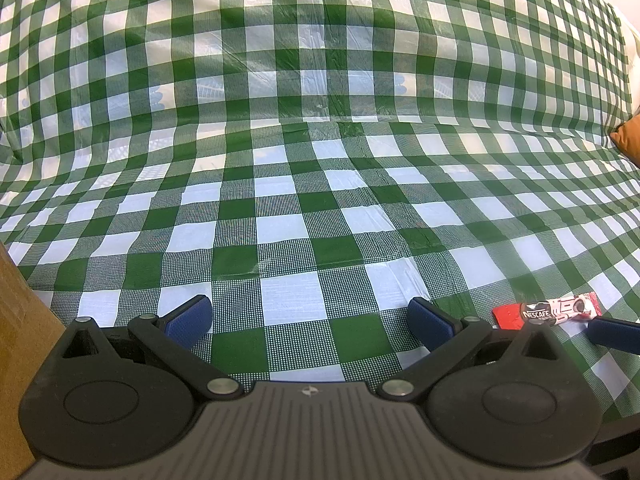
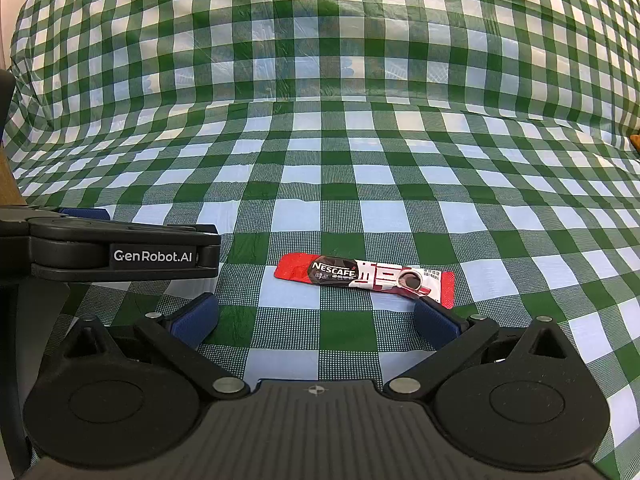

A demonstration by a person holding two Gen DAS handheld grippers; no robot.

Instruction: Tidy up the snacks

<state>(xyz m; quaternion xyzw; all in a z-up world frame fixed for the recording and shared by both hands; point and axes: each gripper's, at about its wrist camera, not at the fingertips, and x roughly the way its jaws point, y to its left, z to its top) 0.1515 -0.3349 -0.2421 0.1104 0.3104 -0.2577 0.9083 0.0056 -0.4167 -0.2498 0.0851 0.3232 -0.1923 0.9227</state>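
The flat red-and-white foil Nescafé sachet [image 2: 364,278], lower centre, appears light, limp and slippery; pinch across its midsection, both left gripper [image 1: 310,320] and right gripper [image 2: 316,320] spread and empty.

Checked tablecloth [image 2: 320,184] ahead of both grippers lies flat and bare up to far fold, where cloth rises like wall.
Coffee sachet [image 2: 364,278] only item on open cloth, flat, just ahead of right gripper [image 2: 316,320]; jaws spread wide, nothing between them.
Left gripper [image 2: 112,256] close on left side, blocks passage there.
Brown box [image 1: 20,340] crowds left gripper's own left edge.
Orange object [image 1: 628,140] at far right edge.
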